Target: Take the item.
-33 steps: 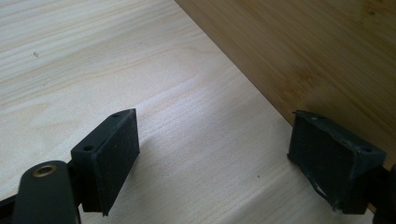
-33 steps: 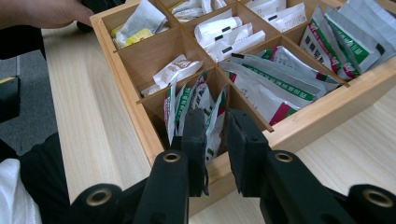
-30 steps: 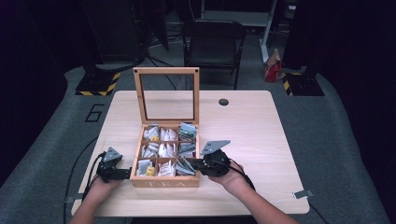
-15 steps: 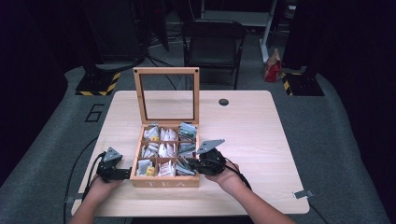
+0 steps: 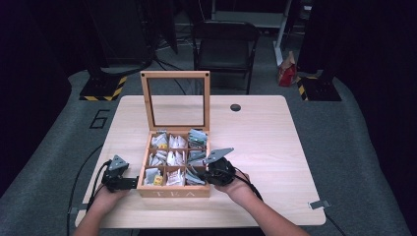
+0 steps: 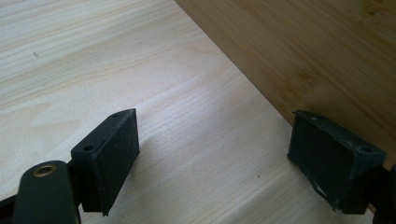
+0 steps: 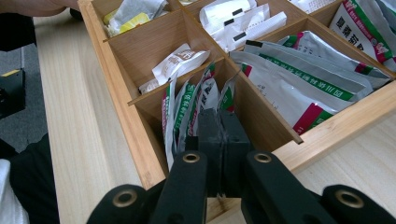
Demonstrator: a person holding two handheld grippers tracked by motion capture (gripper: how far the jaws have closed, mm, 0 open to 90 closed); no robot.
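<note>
Your right gripper (image 7: pixel 219 126), low centre of its own view, has just been closing and its jaws now meet. Your left gripper (image 6: pixel 224 154) gapes wide, lower left in the high view.

Light falls from above onto the desk (image 5: pixel 255 147), which stands bright against a dark room; the floor and the chair (image 5: pixel 223 46) behind sink into gloom. The high view is soft and slightly grainy, with little fine detail. In the left gripper view the wood is evenly lit, and soft shadows lie under the black jaws. The right gripper view is sharp on the sachets (image 7: pixel 299 79), whose foil gives a mild sheen, while the nearest black parts blur.
</note>
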